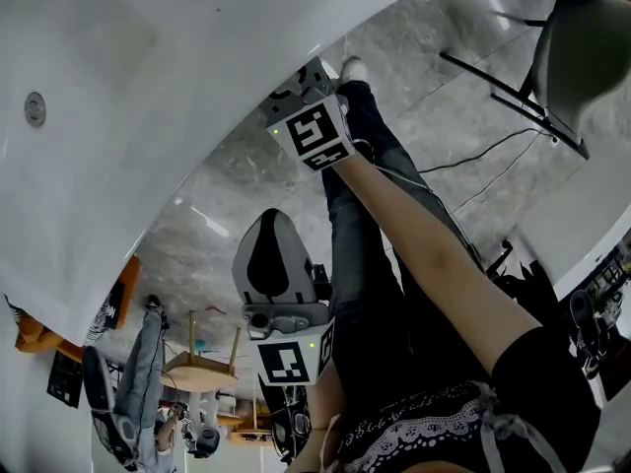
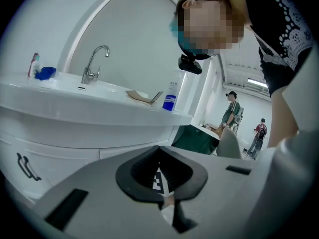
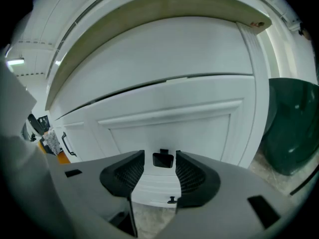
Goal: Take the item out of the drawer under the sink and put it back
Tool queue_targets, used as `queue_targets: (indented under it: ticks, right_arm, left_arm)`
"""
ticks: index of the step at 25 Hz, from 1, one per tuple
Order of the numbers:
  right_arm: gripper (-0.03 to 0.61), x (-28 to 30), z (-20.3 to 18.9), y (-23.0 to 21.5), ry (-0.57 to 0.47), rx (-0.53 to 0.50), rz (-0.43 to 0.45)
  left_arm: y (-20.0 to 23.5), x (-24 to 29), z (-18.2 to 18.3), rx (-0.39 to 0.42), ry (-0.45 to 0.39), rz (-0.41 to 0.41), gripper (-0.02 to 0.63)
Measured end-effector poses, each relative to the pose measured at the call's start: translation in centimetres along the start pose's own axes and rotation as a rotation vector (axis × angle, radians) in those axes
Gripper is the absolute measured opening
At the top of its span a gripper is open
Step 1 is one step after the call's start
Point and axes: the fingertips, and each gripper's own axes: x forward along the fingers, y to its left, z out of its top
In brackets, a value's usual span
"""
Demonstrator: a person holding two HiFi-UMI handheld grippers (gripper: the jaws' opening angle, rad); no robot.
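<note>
Right gripper (image 3: 159, 163) lined up on the drawer handle (image 3: 163, 159), drawer not yet opened

The white sink cabinet (image 3: 199, 73) fills the right gripper view. Its drawer front (image 3: 199, 128) is closed, so the item lies inside, unseen. The jaws stand apart either side of the black handle, seemingly just short of it. Best to push in square, close on the handle, then pull straight out. The left gripper (image 2: 160, 176), well away from the handle, has its jaws together on nothing. The handle's exact shape is hard to make out.

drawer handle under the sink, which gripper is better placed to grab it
Right, probably. The right gripper has open jaws framing the black handle on the white drawer front straight ahead. The left gripper has its jaws together and points at the sink from the side.
</note>
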Motion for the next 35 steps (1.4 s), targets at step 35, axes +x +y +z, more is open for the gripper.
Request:
queue_targets:
  ticks: [35]
  right_arm:
    - [0.149, 0.3, -2.3, -0.4, 0.059, -0.022, -0.032]
  left_arm:
    - [0.9, -1.4, -0.2, -0.037, -0.013, 0.06, 0.003]
